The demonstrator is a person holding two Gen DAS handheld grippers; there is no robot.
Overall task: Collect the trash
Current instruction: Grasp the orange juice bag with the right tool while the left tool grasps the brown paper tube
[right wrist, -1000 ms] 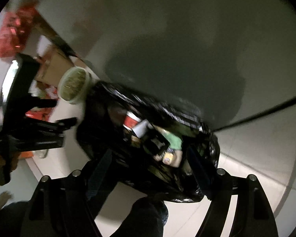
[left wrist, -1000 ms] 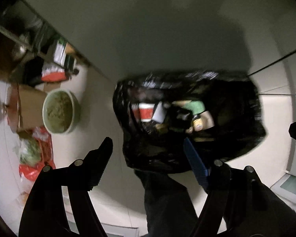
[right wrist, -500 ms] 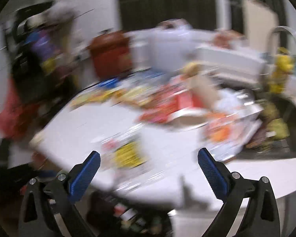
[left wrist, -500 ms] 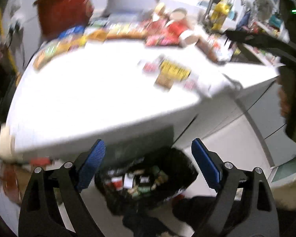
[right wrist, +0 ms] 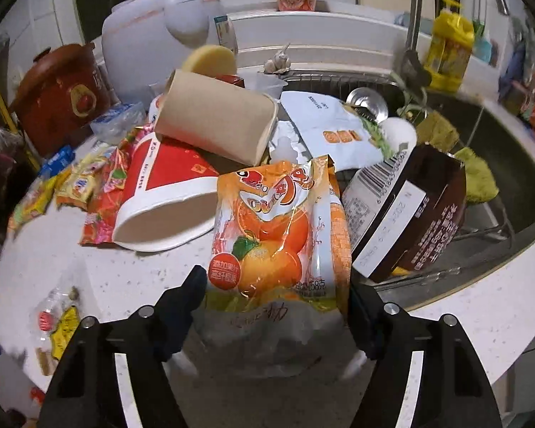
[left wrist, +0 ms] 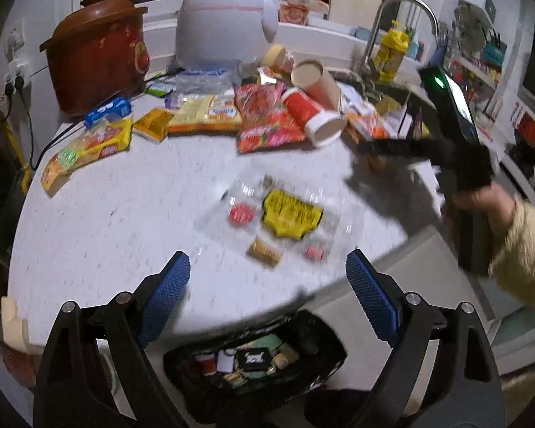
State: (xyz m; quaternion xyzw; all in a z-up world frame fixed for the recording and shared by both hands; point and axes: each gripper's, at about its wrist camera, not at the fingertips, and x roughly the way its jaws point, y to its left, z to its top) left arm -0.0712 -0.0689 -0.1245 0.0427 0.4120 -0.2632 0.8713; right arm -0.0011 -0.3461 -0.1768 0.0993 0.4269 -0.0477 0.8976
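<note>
My left gripper (left wrist: pixel 267 267) is open and empty above the white counter's (left wrist: pixel 107 214) near edge. Below it on the floor stands the black trash bag (left wrist: pixel 324 342), with wrappers inside. A clear wrapper with a yellow label (left wrist: pixel 289 214) lies on the counter ahead. My right gripper (right wrist: pixel 274 285) is closing, its fingers on either side of an orange fruit-print packet (right wrist: pixel 278 228); I see no pad pressing it. In the left wrist view the right gripper (left wrist: pixel 371 149) reaches into the pile from the right. A red paper cup (right wrist: pixel 160 192) and a brown cup (right wrist: pixel 214 117) lie beside the packet.
A brown box with a barcode (right wrist: pixel 410 210) leans at the sink's (right wrist: pixel 510 164) edge. Behind the litter stand a white rice cooker (left wrist: pixel 224 25) and a red-brown pot (left wrist: pixel 96 53). Snack wrappers (left wrist: pixel 89 142) cover the counter's back left. A faucet (right wrist: pixel 417 18) rises at the right.
Both views have swung up from the trash bag on the floor to the counter. The right gripper has come in over the orange packet and its jaws have narrowed.
</note>
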